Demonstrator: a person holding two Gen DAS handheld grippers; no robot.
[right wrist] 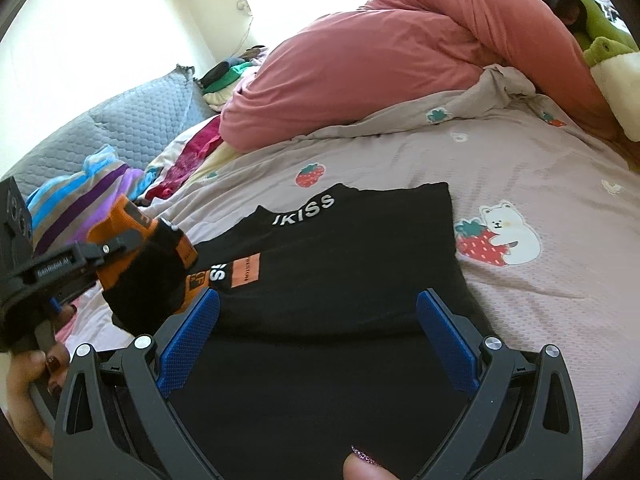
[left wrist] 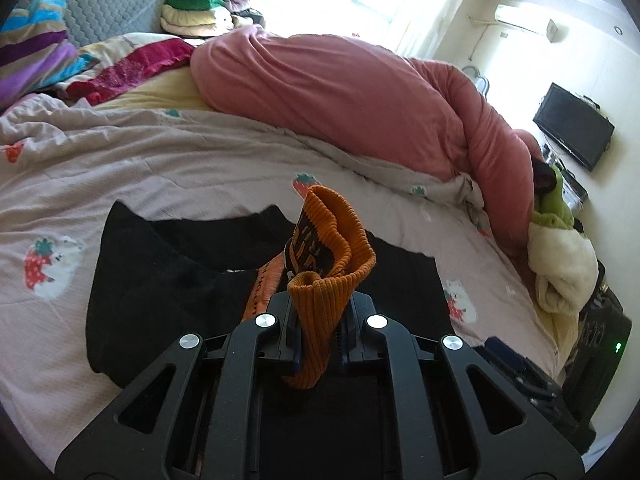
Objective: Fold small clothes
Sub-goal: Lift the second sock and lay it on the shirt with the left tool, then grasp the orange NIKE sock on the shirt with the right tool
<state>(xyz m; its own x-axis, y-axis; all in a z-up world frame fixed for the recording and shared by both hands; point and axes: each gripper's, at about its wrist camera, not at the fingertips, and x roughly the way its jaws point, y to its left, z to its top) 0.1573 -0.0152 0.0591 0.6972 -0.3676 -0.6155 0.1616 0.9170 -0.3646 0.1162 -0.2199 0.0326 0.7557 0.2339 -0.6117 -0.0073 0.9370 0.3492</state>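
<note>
The left gripper (left wrist: 320,304) is clamped tight on the orange ribbed cuff (left wrist: 324,264) of a black garment, lifting it above the folded black clothes (right wrist: 340,248) lying on the strawberry-print bedspread (right wrist: 520,168). The right gripper (right wrist: 318,340) hovers over those clothes, its blue pads (right wrist: 448,340) spread wide and holding nothing

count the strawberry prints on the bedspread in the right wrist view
4: one above the black garment, one hugged by the bear, two by the pink duvet. More may be hidden.
</note>
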